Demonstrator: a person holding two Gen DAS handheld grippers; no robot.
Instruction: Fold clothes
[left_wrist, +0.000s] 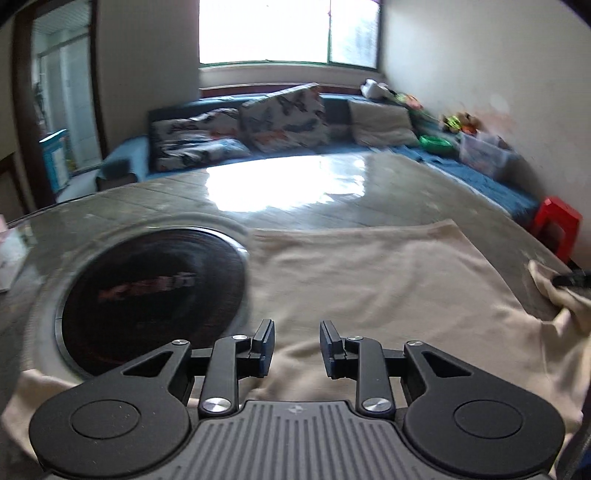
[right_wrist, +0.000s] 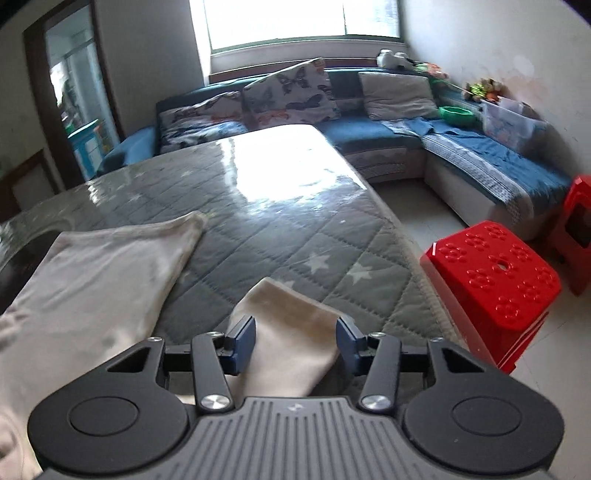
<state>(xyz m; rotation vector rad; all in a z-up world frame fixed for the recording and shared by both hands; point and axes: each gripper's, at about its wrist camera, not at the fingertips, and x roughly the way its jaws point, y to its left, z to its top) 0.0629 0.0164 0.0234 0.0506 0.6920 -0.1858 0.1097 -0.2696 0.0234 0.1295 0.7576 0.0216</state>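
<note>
A beige garment (left_wrist: 369, 280) lies spread flat on the table (left_wrist: 295, 206). My left gripper (left_wrist: 297, 343) hovers over its near edge, open, with nothing between the fingers. In the right wrist view the garment's body (right_wrist: 92, 280) lies to the left, and a sleeve (right_wrist: 291, 321) stretches out toward the table's right edge. My right gripper (right_wrist: 295, 341) stands open with that sleeve lying between its fingers; the pads do not visibly press it. At the far right of the left wrist view a dark fingertip of the right gripper (left_wrist: 570, 278) shows at the sleeve end (left_wrist: 546, 284).
A round black hob (left_wrist: 147, 291) is set into the table left of the garment. The table (right_wrist: 295, 229) has a glossy top over a grey quilted cover with stars. A red stool (right_wrist: 491, 273) stands close off the right edge. A blue sofa (right_wrist: 369, 125) with cushions lies beyond.
</note>
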